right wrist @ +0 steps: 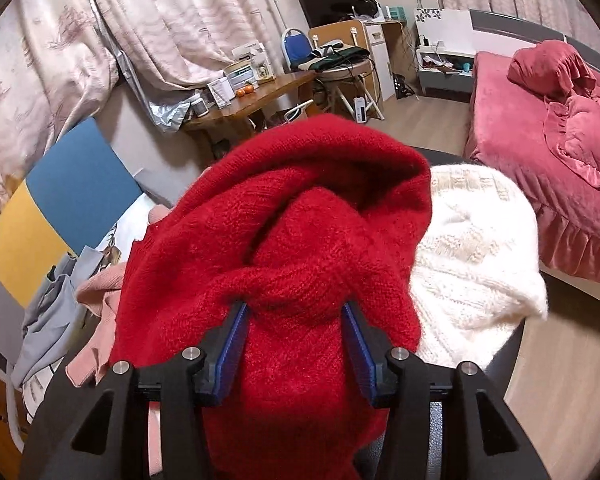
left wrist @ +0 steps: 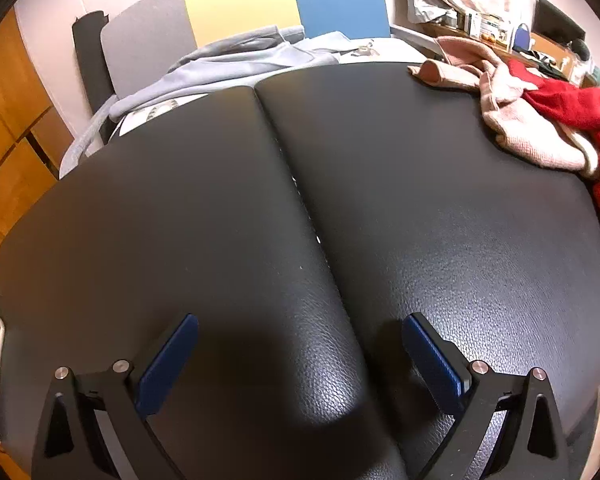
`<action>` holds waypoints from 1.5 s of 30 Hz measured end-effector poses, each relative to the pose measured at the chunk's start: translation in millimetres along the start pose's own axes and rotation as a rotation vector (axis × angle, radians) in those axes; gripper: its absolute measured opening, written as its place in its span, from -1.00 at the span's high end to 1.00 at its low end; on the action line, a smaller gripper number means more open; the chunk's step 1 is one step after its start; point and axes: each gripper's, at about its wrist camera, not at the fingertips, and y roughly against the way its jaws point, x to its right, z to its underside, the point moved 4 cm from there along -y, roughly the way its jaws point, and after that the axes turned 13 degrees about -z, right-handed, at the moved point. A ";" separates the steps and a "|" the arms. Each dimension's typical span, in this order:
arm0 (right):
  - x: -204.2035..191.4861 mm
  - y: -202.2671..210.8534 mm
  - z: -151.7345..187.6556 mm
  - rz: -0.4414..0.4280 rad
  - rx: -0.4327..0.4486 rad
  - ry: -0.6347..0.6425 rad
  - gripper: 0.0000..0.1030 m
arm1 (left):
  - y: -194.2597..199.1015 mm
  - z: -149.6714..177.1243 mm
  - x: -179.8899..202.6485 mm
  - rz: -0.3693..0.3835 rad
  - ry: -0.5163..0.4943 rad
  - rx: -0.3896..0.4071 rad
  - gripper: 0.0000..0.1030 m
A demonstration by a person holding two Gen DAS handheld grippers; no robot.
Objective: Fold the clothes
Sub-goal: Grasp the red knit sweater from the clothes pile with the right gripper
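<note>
A red knit sweater point(right wrist: 300, 232) is bunched up in the right wrist view, with a fold of it between my right gripper's point(right wrist: 296, 312) blue pads, which press into it. A white knit sweater point(right wrist: 472, 256) lies to its right and a pink garment point(right wrist: 96, 292) to its left. In the left wrist view my left gripper point(left wrist: 300, 328) is open and empty above the black leather table point(left wrist: 380, 184). The red sweater point(left wrist: 572, 112) and the pink garment point(left wrist: 512, 120) lie at the table's far right edge there.
A light blue-grey hoodie point(left wrist: 236, 60) lies past the table's far edge by a grey, yellow and blue panel point(left wrist: 240, 4). A wooden desk with clutter point(right wrist: 252, 96), a stool point(right wrist: 344, 68) and a pink bed point(right wrist: 560, 152) stand beyond.
</note>
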 end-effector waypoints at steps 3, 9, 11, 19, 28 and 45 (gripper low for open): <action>-3.0 -2.7 5.1 -0.021 -0.013 0.012 0.10 | 1.9 2.3 -0.4 0.014 0.013 0.008 -1.00; -20.9 -7.3 18.3 -0.075 -0.040 0.049 0.82 | 4.7 8.8 -1.5 0.012 0.004 0.010 -1.00; -18.9 4.3 27.2 -0.090 -0.025 0.037 0.83 | 4.5 12.2 -2.3 0.014 0.004 0.003 -1.00; -23.0 29.6 14.5 -0.212 0.025 -0.050 0.88 | 0.9 22.1 -11.7 0.030 0.050 -0.028 -1.00; -118.9 88.1 42.6 -0.581 -0.052 -0.033 1.00 | 4.5 21.6 -11.6 0.068 0.100 -0.067 -1.00; -91.6 25.3 42.6 0.103 -0.019 0.430 -0.35 | 8.5 29.7 -16.0 0.075 0.079 -0.034 -1.00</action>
